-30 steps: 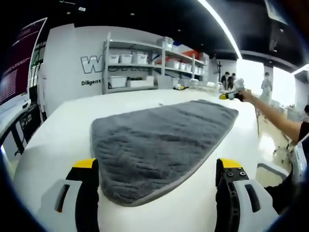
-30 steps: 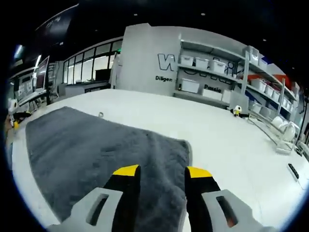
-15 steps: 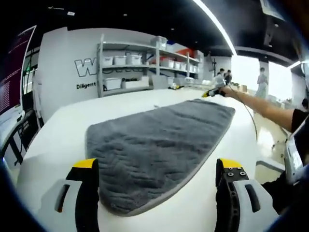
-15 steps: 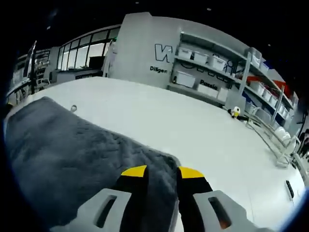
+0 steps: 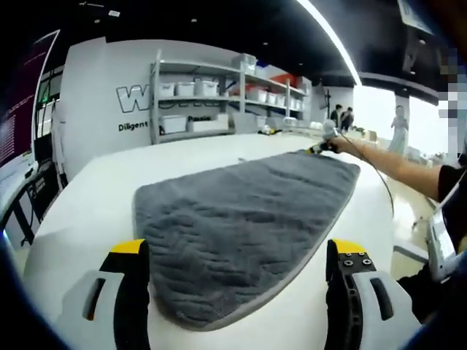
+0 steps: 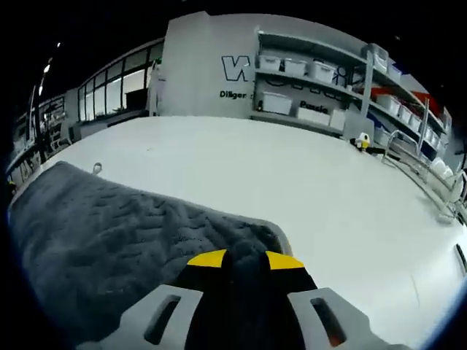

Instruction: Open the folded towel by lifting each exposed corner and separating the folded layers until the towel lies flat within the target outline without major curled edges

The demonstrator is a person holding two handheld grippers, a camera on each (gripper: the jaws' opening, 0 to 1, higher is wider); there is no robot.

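Closing right gripper [image 6: 237,257] now pinches towel [image 6: 124,233] corner; left gripper [image 5: 237,248] (wide) straddles its near end.

A white table [image 5: 87,197] spreads wide. Shelving [image 5: 211,98] with white bins [image 6: 279,103] lines the far wall. People [image 5: 400,130] stand beyond.

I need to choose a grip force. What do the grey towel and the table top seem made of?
The grey towel looks like plush microfibre or terry: matte, deep wavy pile, stitched hem. The table top looks like a hard, smooth white laminate or similar, with a faint sheen; I cannot tell exactly.
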